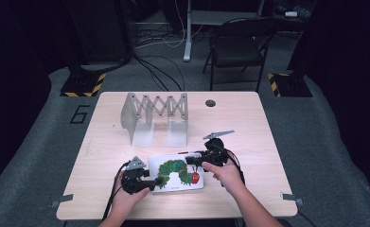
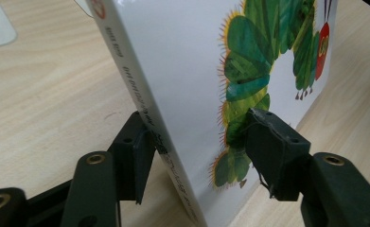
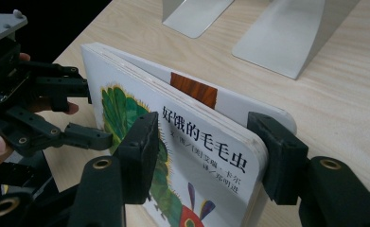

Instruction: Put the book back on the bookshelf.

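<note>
**White board book gripped at both ends, rack still waiting**

White and glossy, the board book (image 1: 178, 175) with the green caterpillar on its cover sits at the near edge of the tabletop (image 1: 249, 123), and we have it between our two grippers. Our right gripper (image 3: 204, 151) is clamped on the corner by the title, one pad on the cover and the other on the back, with the thick pages pressed together between them. Our left gripper (image 2: 204, 151) straddles the opposite end at the spine: one pad lies on the caterpillar's tail on the cover and the other sits at the spine side. We judge that it is gripping the book, though contact on the spine side is hard to confirm.

From the high view, the book looks close to the tabletop, tilted rather than flat, and it seems only partly raised, if at all. The grey accordion book rack (image 1: 155, 116) stands well apart from it, farther back on the tabletop, with nothing in its slots that we can see.

So we judge the grasp to be done or nearly done. What is left, as we read it, is the main part: lifting the book, turning it upright, carrying it back and seating it between the dividers of the rack.
</note>
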